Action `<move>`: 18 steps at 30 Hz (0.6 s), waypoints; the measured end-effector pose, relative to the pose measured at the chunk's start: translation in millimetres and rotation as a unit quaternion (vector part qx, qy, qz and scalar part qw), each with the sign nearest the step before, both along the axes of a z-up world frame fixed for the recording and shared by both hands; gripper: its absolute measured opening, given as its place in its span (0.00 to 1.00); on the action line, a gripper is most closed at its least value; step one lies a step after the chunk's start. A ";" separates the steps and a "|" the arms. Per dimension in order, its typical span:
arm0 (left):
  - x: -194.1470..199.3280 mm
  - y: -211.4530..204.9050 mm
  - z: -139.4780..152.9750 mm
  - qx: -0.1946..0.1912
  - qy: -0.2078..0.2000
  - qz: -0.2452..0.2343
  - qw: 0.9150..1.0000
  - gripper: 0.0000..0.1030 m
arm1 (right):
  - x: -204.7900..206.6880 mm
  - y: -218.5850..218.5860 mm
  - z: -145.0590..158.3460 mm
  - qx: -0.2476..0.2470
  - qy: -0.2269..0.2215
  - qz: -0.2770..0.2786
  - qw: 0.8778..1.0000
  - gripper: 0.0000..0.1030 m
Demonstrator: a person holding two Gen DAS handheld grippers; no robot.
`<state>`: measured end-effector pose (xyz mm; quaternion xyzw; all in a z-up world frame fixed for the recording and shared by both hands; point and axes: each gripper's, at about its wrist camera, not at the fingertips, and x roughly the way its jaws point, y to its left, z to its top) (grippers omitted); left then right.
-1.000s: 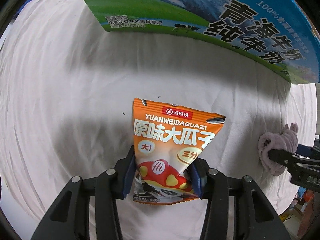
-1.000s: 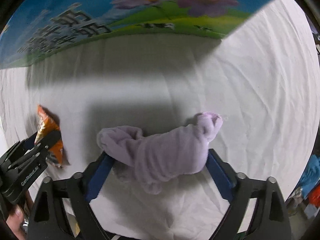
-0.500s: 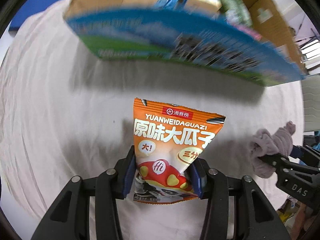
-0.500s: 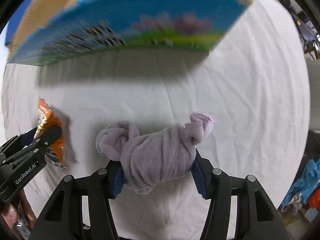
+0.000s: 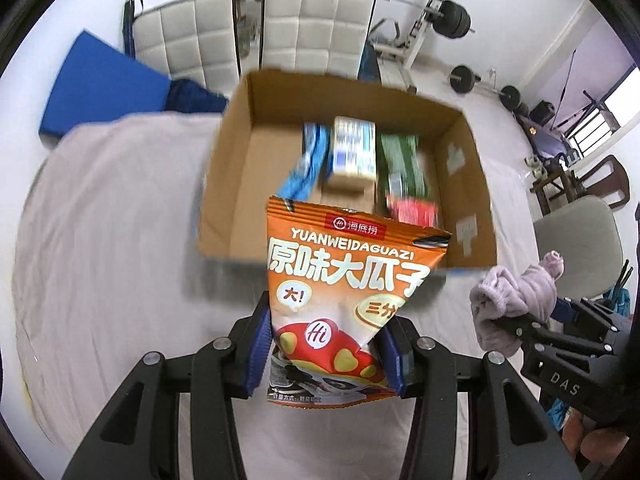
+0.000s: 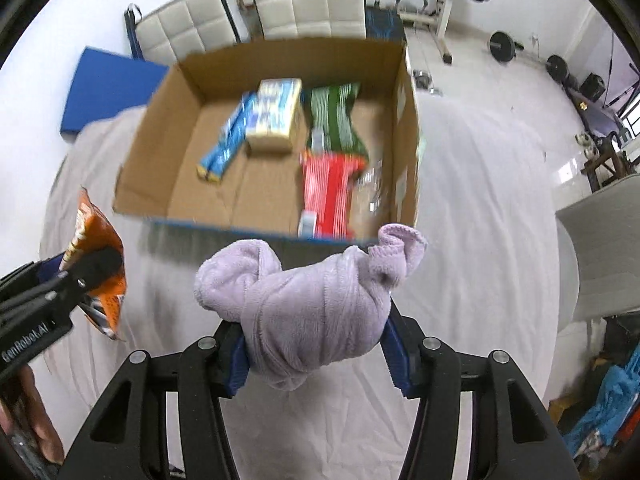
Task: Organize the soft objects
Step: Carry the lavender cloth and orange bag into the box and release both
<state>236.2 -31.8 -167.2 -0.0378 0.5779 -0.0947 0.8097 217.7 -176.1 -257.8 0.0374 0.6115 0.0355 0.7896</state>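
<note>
Pinched between the blue pads of the left gripper [image 5: 326, 350], an orange snack bag [image 5: 344, 292] is held upright in the air, its top edge over the near wall of the open cardboard box [image 5: 466, 216]. A knotted lilac towel [image 6: 316, 316] is clamped in the right gripper [image 6: 316, 350] just short of the same wall. Several packets [image 6: 332, 194] are seen lying inside the box, which rests on a white sheet [image 6: 480, 200].

Both tools [image 5: 326, 354] [image 6: 316, 350] raised, clamped, loaded.
</note>
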 end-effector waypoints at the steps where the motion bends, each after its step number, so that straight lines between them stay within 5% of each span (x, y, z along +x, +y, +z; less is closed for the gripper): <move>1: 9.0 3.3 4.6 0.002 -0.007 0.000 1.000 0.43 | 6.0 -2.8 4.5 0.002 -0.004 0.001 1.000 0.55; 9: 77.0 7.3 -13.9 -0.003 0.024 -0.005 1.000 0.43 | 59.3 0.6 21.5 0.053 -0.010 -0.009 0.999 0.56; 14: 112.9 12.7 -52.4 -0.049 0.105 0.000 0.993 0.43 | 93.1 13.7 -9.5 0.104 0.036 -0.020 0.994 0.56; 18: 134.0 15.3 -80.5 -0.043 0.144 -0.003 0.989 0.43 | 115.5 23.4 -48.9 0.122 0.071 -0.037 0.989 0.57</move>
